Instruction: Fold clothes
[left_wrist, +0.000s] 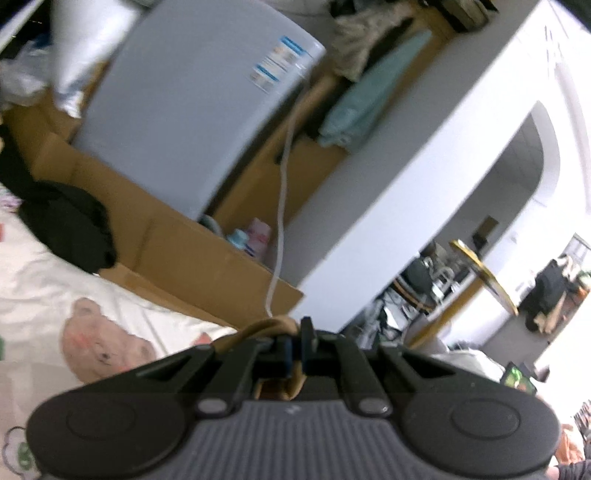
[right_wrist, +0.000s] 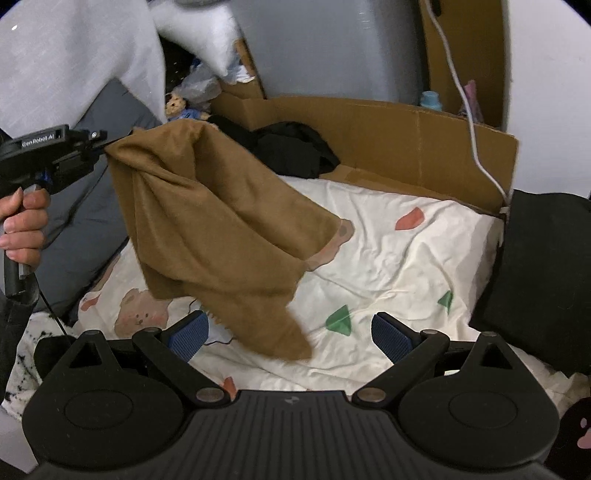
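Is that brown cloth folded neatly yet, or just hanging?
Just hanging, not folded. The brown cloth dangles bunched from one corner pinched in the left gripper, its lower end loose above the bedsheet.

Cream printed bed sheet (right_wrist: 388, 258), black garment (right_wrist: 295, 147) lying at its far edge

A lived-in bedroom in somebody's home: a bed with a cream sheet (right_wrist: 388, 258) printed with bears and coloured shapes, a grey pillow (right_wrist: 88, 192) at its edge, a small teddy (right_wrist: 173, 105) tucked behind. Flattened cardboard (right_wrist: 388, 136) lines the far side of the bed, with black clothes (right_wrist: 295, 147) dumped against it. A pale appliance with a label (left_wrist: 192, 110) stands close by, a white cable (left_wrist: 282, 206) hanging past it, bottles (left_wrist: 251, 236) on the floor, and more laundry on a wooden shelf (left_wrist: 369, 92). Through a white archway (left_wrist: 546, 155) another cluttered room shows
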